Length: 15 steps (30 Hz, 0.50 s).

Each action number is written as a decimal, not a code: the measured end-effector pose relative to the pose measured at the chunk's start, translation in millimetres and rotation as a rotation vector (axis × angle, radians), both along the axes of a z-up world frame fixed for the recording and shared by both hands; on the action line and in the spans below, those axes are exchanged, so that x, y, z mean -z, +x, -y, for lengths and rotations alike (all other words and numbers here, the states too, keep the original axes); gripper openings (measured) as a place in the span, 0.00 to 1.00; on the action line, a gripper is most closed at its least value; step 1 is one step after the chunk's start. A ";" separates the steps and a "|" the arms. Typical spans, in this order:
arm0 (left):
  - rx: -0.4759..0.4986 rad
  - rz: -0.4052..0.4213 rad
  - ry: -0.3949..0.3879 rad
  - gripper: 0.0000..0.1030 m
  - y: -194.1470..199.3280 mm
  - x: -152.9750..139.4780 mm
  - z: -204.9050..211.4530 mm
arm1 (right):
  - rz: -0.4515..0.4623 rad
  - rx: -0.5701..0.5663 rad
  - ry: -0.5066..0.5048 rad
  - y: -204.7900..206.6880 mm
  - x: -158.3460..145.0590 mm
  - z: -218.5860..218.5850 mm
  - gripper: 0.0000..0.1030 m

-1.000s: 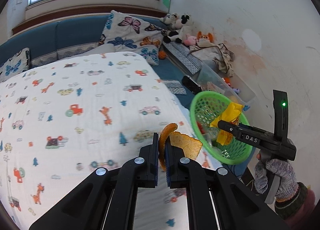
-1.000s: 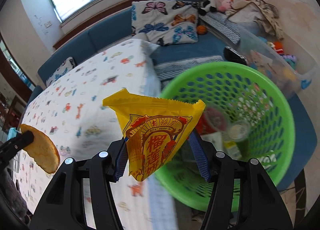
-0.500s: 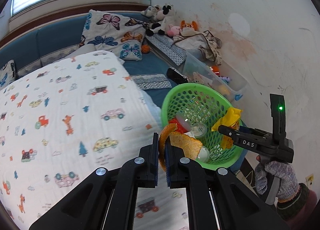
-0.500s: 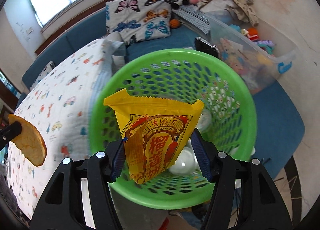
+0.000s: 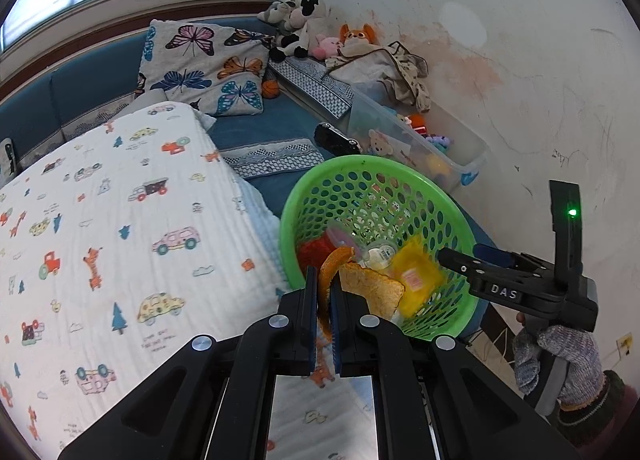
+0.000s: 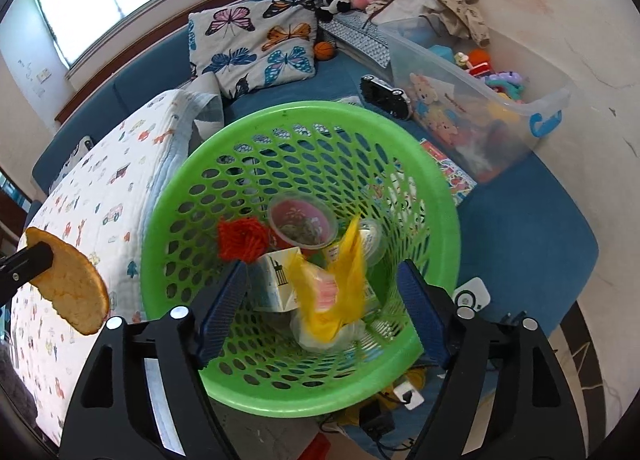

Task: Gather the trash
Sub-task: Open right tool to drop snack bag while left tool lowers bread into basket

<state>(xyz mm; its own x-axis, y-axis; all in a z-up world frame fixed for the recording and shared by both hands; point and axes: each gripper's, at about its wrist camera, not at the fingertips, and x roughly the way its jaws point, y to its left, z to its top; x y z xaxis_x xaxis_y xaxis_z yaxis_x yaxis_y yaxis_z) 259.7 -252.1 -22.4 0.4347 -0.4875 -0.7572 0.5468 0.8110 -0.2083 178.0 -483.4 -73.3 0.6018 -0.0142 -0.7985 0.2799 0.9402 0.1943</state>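
My right hand-held gripper (image 6: 322, 310) hangs over the green basket (image 6: 168, 260), and its jaws have just been opening; they now stand wide with nothing pressed between them. The yellow wrapper (image 6: 340, 292) is loose and blurred between the blue pads, touching neither, inside the basket's mouth above the trash already there: a red scrap (image 6: 242, 238), a pink-lidded cup (image 6: 302, 226) and a small carton (image 6: 276, 280).

My left hand-held gripper (image 5: 324, 324) is clamped narrow on an orange peel (image 5: 332, 264), pinched at its lower edge so the piece stands up and curls away to the far right, over the basket's near-left rim. In the right wrist view the peel hangs at the far left, over the printed blanket (image 5: 100, 220) on the bed, outside the basket.

So what the next move turns on, I judge, is this: the basket's opening lies just to the far right of my left hand-held gripper, and the left is the only one carrying anything. It needs to travel a little further that way, until the peel is clear inside the rim, before letting go. Released too near the rim, the peel could drop onto the blanket.
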 end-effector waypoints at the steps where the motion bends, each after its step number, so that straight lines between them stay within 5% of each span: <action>1: 0.002 -0.003 0.002 0.06 0.5 1.3 2.7 | 0.003 0.004 -0.003 -1.7 -0.5 2.0 0.78; 15: 0.028 -0.002 0.040 0.06 1.4 16.1 33.7 | 0.061 -0.020 -0.040 -27.2 -19.3 1.9 0.78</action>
